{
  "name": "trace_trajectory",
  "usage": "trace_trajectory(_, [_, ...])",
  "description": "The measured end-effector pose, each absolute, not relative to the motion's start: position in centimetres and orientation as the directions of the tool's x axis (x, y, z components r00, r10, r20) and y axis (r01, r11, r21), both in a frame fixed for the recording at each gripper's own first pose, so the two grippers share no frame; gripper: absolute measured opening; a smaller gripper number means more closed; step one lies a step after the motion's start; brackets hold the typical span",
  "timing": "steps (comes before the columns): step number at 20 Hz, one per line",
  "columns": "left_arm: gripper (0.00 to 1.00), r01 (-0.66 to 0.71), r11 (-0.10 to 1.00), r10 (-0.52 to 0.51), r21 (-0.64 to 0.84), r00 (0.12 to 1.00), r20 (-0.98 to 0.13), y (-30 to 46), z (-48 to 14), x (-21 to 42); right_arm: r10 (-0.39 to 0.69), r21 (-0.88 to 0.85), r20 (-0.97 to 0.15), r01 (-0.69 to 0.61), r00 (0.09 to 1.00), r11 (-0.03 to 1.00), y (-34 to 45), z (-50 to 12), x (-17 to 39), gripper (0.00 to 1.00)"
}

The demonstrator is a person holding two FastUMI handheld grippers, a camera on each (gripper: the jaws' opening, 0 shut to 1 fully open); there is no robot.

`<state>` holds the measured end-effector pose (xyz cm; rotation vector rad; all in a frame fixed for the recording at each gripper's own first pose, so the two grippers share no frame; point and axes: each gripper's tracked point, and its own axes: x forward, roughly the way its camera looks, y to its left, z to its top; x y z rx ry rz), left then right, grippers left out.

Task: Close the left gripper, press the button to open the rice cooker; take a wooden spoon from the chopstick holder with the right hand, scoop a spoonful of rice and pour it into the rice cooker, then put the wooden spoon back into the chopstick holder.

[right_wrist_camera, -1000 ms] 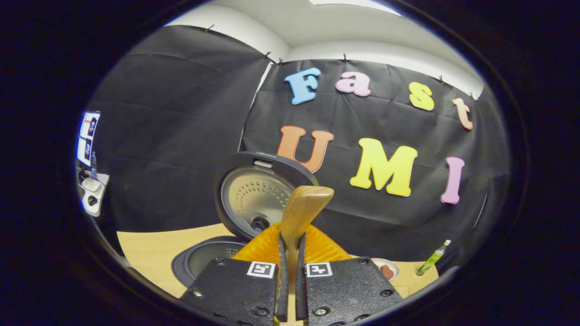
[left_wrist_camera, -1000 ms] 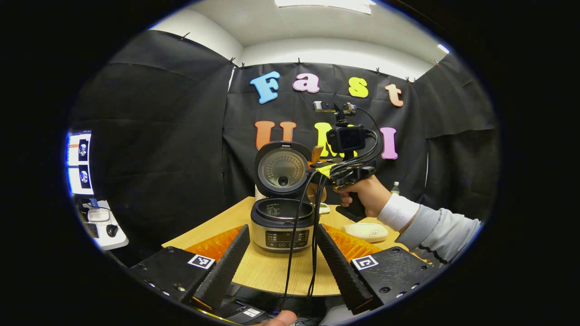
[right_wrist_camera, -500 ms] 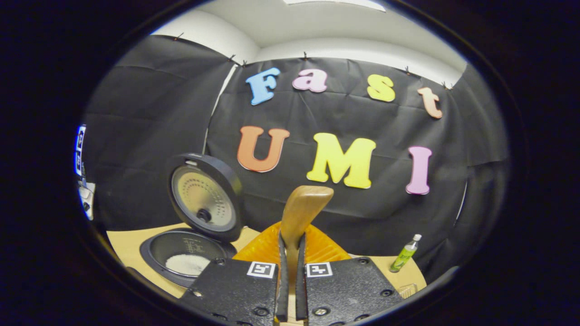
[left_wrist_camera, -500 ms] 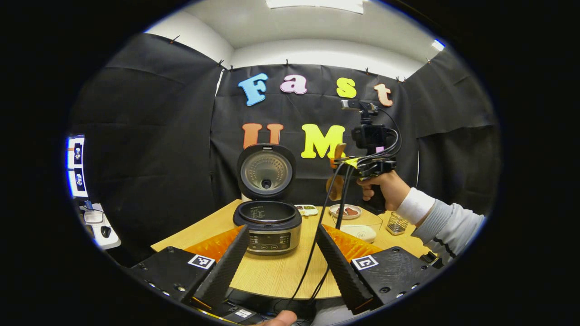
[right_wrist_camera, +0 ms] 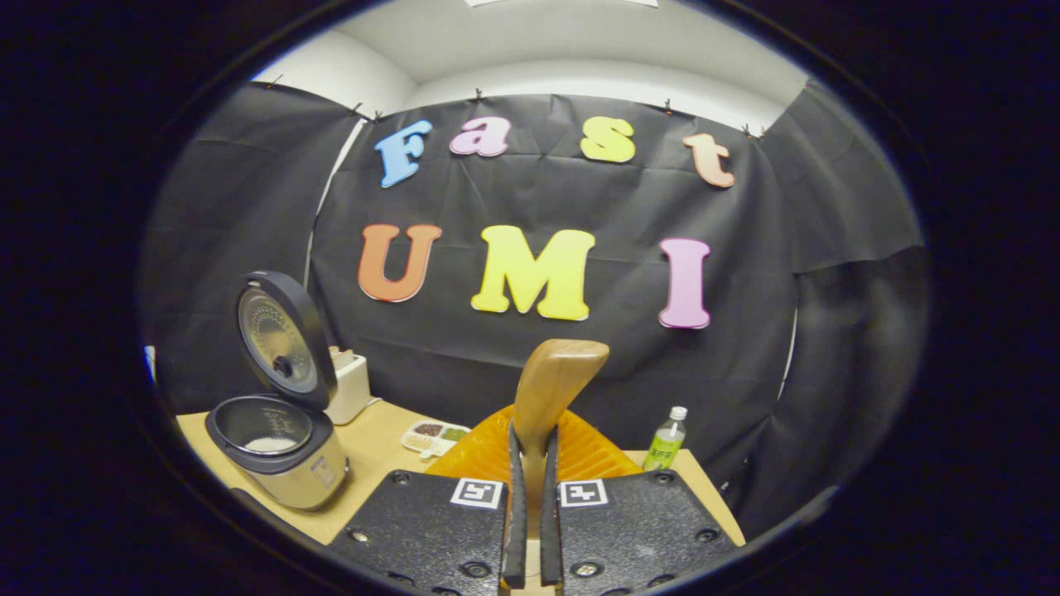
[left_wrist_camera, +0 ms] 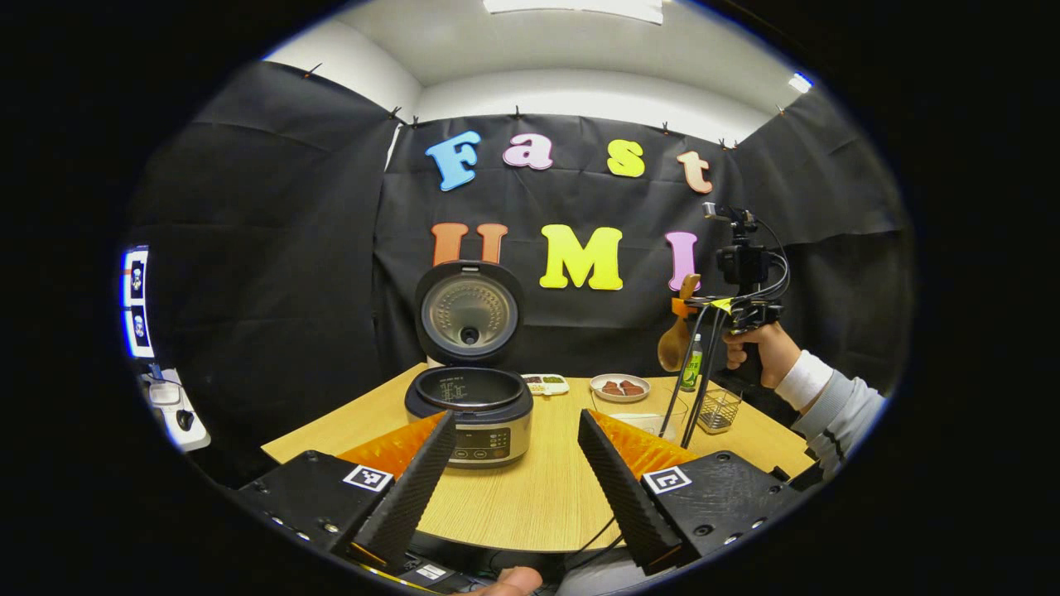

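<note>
And the right gripper (left_wrist_camera: pixel 691 305) has swung clear of the rice cooker (left_wrist_camera: pixel 469 407). A second ago it hung right over the pot; now it's carried well off to the cooker's right, above the chopstick holder (left_wrist_camera: pixel 718 410). I'd call the pour done, since a pale patch of rice sits in the pot in the right gripper view, and the return of the spoon is the step in hand.

Far left of the cooker, a small white side table (left_wrist_camera: pixel 170 406) with a mouse on it. Then the left gripper (left_wrist_camera: pixel 515 476), jaws spread wide apart and holding nothing, its ribbed wedge fingers framing the cooker from the near side. The cooker itself: round brushed-metal body, dark inner rim, lid (left_wrist_camera: pixel 469 310) standing upright with a dimpled metal plate inside. It sits on a pale wood-grain table (left_wrist_camera: pixel 530 505).

Just right of the cooker, a small tray (left_wrist_camera: pixel 545 383) of bits, then a white dish (left_wrist_camera: pixel 619 386) and a clear glass bowl (left_wrist_camera: pixel 650 411). Further right, the wooden spoon (left_wrist_camera: pixel 677 339), smooth and glossy, bowl hanging downward beside a green bottle (left_wrist_camera: pixel 691 369). The right gripper's fingers are clamped tight on its handle (right_wrist_camera: pixel 553 385). The holder below is a square wire-mesh cup, see-through, so lining up the drop looks simple enough.
</note>
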<state>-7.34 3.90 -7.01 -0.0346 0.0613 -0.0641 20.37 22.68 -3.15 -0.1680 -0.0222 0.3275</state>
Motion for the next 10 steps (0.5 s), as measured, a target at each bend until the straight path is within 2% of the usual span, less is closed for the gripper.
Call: trace_trajectory(10, [0.95,0.098,0.995,-0.100,-0.032,0.994,-0.055,0.4,-6.5,-6.8,0.168,-0.086,-0.079,-0.175,0.983,0.981,9.5,-7.8,25.3,0.13])
